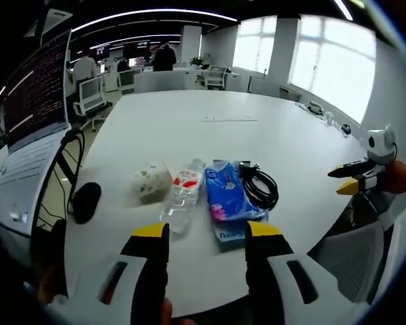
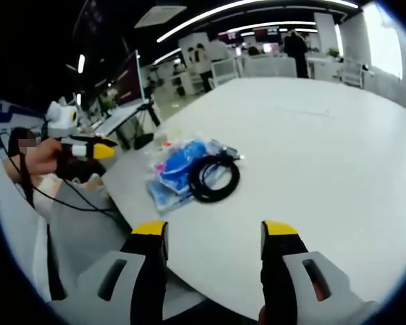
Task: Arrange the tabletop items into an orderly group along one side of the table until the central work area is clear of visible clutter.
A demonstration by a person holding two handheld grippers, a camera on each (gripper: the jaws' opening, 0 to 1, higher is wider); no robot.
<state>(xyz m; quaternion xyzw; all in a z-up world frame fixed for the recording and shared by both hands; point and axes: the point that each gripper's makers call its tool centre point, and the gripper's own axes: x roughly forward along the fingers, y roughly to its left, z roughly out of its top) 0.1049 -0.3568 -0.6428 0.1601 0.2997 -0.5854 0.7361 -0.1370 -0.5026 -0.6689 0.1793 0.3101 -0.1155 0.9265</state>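
On the white table [image 1: 210, 135] a row lies near the front edge: a crumpled white paper wad [image 1: 150, 181], a clear water bottle [image 1: 183, 196] with a red label, a blue tissue pack [image 1: 229, 200] and a coiled black cable [image 1: 258, 185]. My left gripper [image 1: 206, 233] stands open just short of the bottle and pack. The right gripper [image 1: 348, 179] comes in from the right edge, held off the table. In the right gripper view the blue pack [image 2: 179, 166] and cable [image 2: 213, 179] lie ahead of my open right gripper [image 2: 216, 233]. The left gripper [image 2: 95, 149] shows at left.
A black mouse [image 1: 86, 200] lies at the table's left edge beside a laptop [image 1: 34, 128] with cables. A grey chair [image 1: 355, 257] stands at the right. Small items [image 1: 325, 115] sit at the far right edge. People and desks are in the background.
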